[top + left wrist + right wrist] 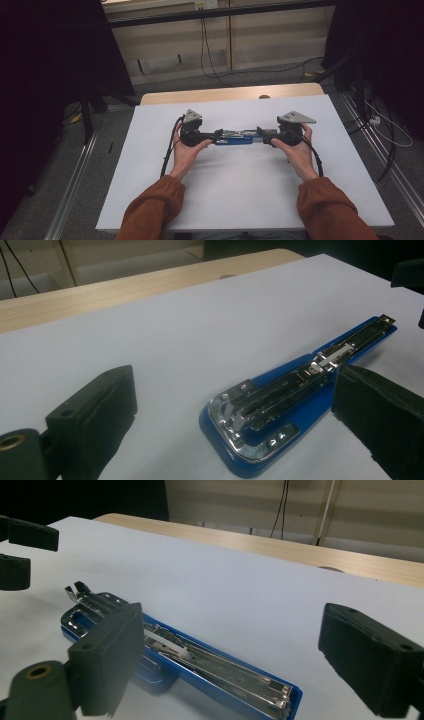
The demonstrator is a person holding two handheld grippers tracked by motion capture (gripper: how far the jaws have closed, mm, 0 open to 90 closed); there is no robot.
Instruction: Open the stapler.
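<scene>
A blue stapler with a bright metal magazine lies flat on the white table top, its length running left to right. My left gripper is at its left end and my right gripper at its right end, pointing at each other. In the left gripper view the stapler has one end between the wide open jaws of that gripper, close to the right one. In the right gripper view the stapler runs under the left jaw of the open right gripper. Neither gripper holds it.
A wooden strip borders the far edge of the white top. Cables trail over the floor behind, metal rails run along both sides, and dark curtains hang at left and right. The person's brown sleeves enter from the bottom.
</scene>
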